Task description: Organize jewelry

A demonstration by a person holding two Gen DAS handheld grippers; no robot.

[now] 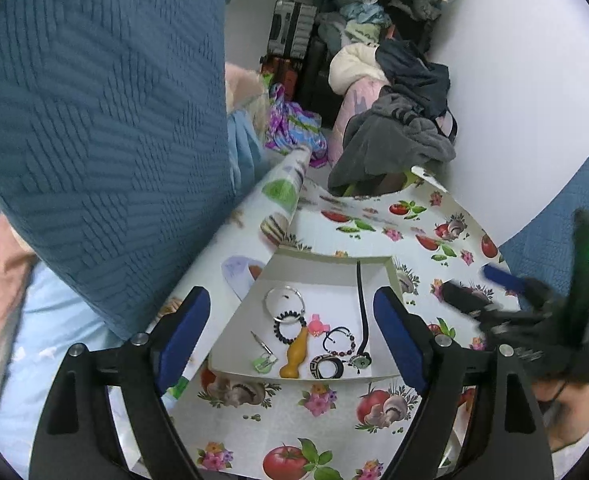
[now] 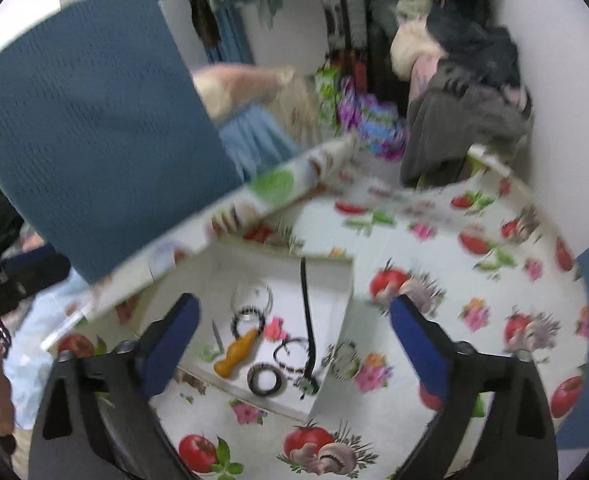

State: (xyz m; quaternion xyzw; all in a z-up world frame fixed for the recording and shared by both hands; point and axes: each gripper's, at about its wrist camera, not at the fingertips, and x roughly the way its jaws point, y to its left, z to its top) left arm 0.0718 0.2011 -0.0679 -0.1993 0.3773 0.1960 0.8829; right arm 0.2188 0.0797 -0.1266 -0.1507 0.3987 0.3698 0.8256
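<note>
A shallow white box (image 1: 388,276) (image 2: 336,312) sits on the fruit-print tablecloth. It holds a silver bangle (image 1: 284,298), a black bead bracelet (image 1: 290,326), a yellow hair clip (image 1: 294,354) (image 2: 236,352), a black-and-white ring (image 1: 326,366) (image 2: 266,380), a bead bracelet (image 1: 340,342), a pink piece (image 1: 318,324) and a black cord (image 1: 361,304) (image 2: 307,312). A striped bracelet (image 2: 344,360) lies at the box's right edge. My left gripper (image 1: 294,320) is open above the box. My right gripper (image 2: 294,336), also in the left wrist view (image 1: 490,288), is open above the box; its view is blurred.
A blue chair back (image 1: 94,128) (image 2: 86,120) stands close on the left. The tablecloth's far edge (image 1: 290,184) curls up. Piles of clothes (image 1: 394,132) and a suitcase (image 1: 292,28) lie beyond the table. A second blue cushion (image 1: 566,216) is at right.
</note>
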